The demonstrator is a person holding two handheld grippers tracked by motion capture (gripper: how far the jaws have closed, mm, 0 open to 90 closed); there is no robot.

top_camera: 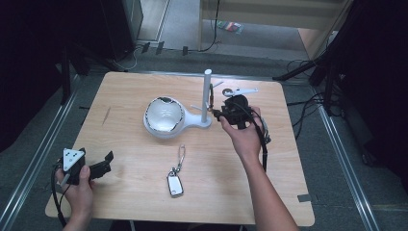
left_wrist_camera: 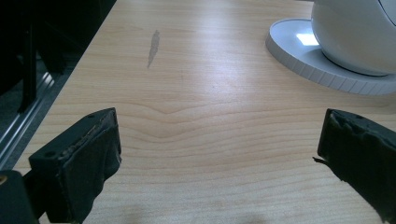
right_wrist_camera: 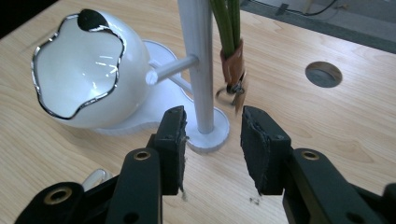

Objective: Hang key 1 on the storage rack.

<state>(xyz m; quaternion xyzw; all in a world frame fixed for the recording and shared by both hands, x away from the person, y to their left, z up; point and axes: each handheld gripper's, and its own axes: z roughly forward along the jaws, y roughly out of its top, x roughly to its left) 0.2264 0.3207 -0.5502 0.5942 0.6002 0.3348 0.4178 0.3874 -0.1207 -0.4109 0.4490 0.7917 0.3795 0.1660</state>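
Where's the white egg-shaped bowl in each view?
High view: white egg-shaped bowl at table centre, left of the white pole.
Left gripper view: its rounded side at top right, on the white base.
Right gripper view: upper left, opening facing the camera, left of the pole.
Shared landmark: the white base under the bowl.

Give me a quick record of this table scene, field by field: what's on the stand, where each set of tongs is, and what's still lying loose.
surface: wooden table
stand: white post with pegs, on a base that also carries a white egg-shaped bowl
on the stand: keychain with green strap hanging beside the post
right tongs: open, jaws in front of the post's foot, nothing between them
left tongs: wide open over bare table, near corner
loose item: white key tag with clip, flat on the table
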